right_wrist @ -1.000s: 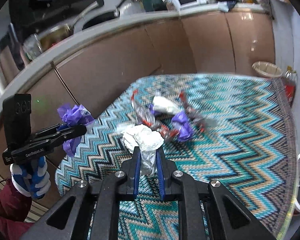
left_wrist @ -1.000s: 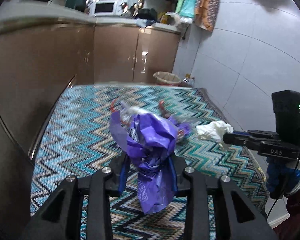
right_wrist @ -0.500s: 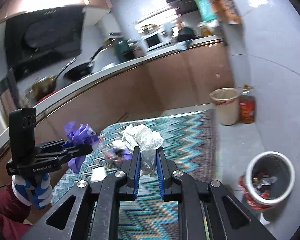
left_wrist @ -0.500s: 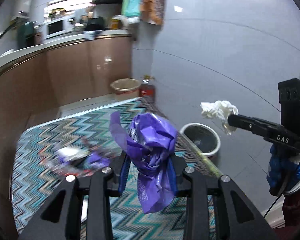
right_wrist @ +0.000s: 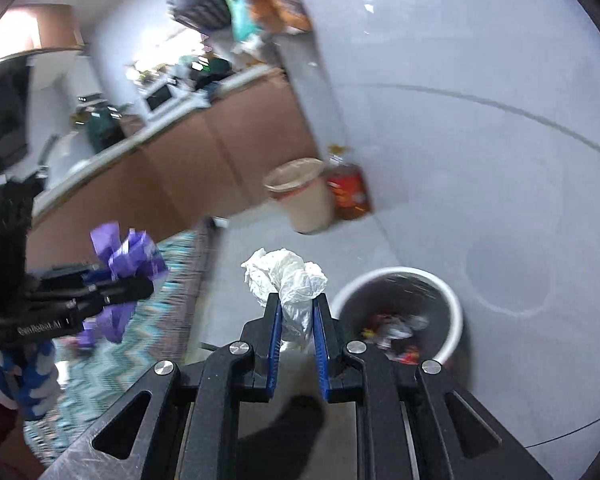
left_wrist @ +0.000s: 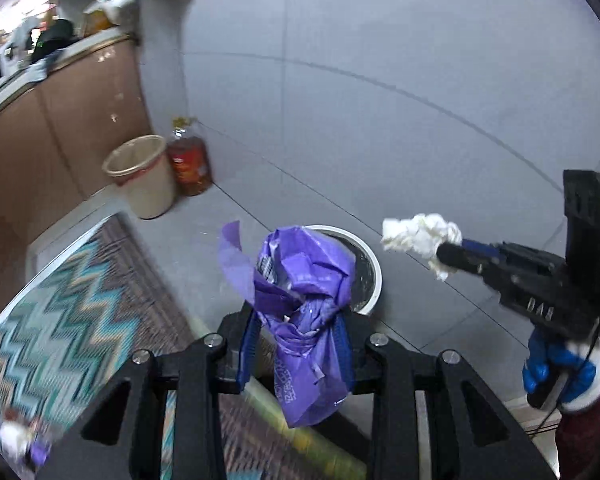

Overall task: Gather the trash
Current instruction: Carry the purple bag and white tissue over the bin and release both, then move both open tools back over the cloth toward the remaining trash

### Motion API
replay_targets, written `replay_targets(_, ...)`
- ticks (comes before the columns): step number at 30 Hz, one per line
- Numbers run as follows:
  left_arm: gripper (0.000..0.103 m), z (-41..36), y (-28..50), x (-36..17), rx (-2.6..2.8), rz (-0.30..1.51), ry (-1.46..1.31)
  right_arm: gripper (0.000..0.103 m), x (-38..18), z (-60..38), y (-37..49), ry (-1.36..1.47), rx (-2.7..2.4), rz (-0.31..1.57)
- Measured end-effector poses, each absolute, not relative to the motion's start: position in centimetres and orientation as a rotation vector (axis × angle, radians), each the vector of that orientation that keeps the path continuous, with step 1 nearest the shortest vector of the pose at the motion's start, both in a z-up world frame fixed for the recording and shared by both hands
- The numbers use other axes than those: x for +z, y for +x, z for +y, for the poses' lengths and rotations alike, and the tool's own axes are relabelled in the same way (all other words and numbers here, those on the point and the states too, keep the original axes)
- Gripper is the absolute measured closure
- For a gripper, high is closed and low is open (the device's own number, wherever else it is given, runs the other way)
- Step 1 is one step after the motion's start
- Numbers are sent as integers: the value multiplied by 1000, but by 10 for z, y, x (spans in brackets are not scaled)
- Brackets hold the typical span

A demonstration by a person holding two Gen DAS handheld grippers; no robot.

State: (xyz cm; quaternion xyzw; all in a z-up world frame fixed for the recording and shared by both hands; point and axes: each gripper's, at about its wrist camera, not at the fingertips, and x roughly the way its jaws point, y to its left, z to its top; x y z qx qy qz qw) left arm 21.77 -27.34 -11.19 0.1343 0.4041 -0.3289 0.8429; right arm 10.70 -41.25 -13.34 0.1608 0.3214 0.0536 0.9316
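Left tongs (left_wrist: 296, 332) pinch a crumpled purple wrapper (left_wrist: 300, 296), held in the air in front of the white-rimmed trash bin (left_wrist: 374, 276) on the floor. Right tongs (right_wrist: 296, 320) pinch a white paper wad (right_wrist: 288, 280) just left of that bin (right_wrist: 452, 304) (litter already inside). Zigzag rug (left_wrist: 60, 332) lies left, blurred. Beige bin (left_wrist: 144, 176) by the cabinets.

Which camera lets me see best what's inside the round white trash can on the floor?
The right wrist view. There the white-rimmed trash can is open to the camera, with colourful wrappers lying inside. In the left wrist view, the purple bag held by the left gripper covers most of the can, so only part of its rim shows.
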Motion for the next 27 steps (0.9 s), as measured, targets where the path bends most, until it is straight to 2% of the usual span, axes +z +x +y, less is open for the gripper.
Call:
replay_targets(5, 70, -343, 262, -158, -733, 937, 317, 87, -174, -452, 155, 317, 25, 757)
replay_targets(11, 67, -379, 299, -199, -741, 1030, 300, 86, -213, -474, 195, 317, -13, 832)
replay_targets(14, 60, -385, 314, -211, -738, 1055, 280, 81, -227, -482, 207, 318, -33, 861)
replay_targets(15, 54, -386, 318, -214, -737, 1061, 266, 79, -230, -483, 211, 322, -35, 865)
replay_targets(17, 50, -386, 325, -217, -733, 1070, 239, 67, -236, -489, 213, 320, -50, 872)
replay_targets(18, 49, -385, 328, -219, -731, 1074, 229, 65, -238, -491, 213, 322, -53, 873)
replay_targets(27, 49, -357, 312, -180, -690, 1010, 164, 64, -219, -488, 193, 332, -42, 842)
